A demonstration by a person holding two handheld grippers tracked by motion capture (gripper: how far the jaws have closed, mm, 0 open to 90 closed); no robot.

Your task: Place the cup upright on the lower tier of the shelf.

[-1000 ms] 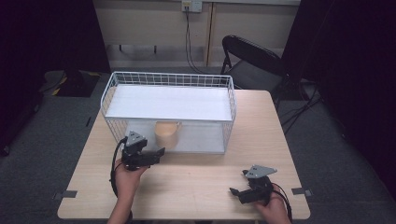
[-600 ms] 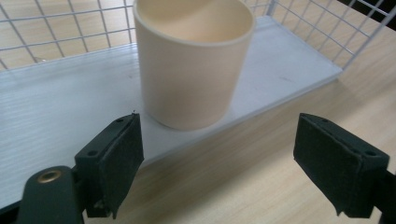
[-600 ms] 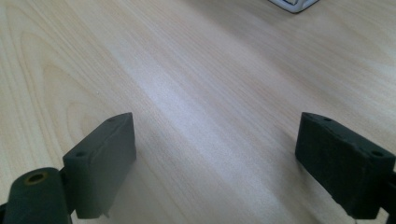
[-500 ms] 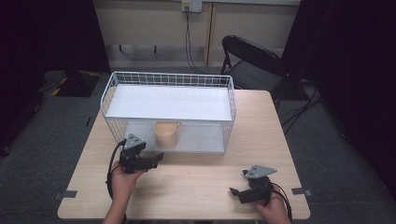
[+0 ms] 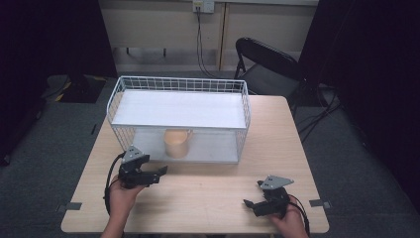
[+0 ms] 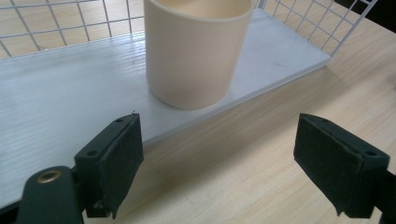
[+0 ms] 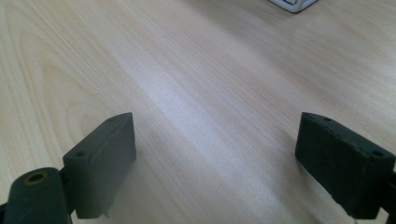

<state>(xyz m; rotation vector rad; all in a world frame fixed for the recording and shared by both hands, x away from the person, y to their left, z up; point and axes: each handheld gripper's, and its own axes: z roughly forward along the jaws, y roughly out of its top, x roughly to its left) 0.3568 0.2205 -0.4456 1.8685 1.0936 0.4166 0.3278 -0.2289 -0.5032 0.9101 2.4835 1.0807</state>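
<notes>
A cream cup (image 5: 177,143) (image 6: 196,49) stands upright on the lower white shelf (image 6: 56,98) of a white wire rack (image 5: 181,116). My left gripper (image 5: 159,171) (image 6: 219,163) is open, low over the table just in front of the rack's open side, with the cup a short way ahead of its jaws and nothing between them. My right gripper (image 5: 249,203) (image 7: 224,163) is open near the front right of the table, jaws apart over bare wood.
The wooden table (image 5: 277,148) carries the rack at its back half. A corner of the rack's shelf (image 7: 292,3) shows at the top of the right gripper view. A black folding chair (image 5: 267,62) stands behind the table.
My left gripper has drawn back toward the table's front edge and a little lower, away from the cup. The right gripper has stayed put.
</notes>
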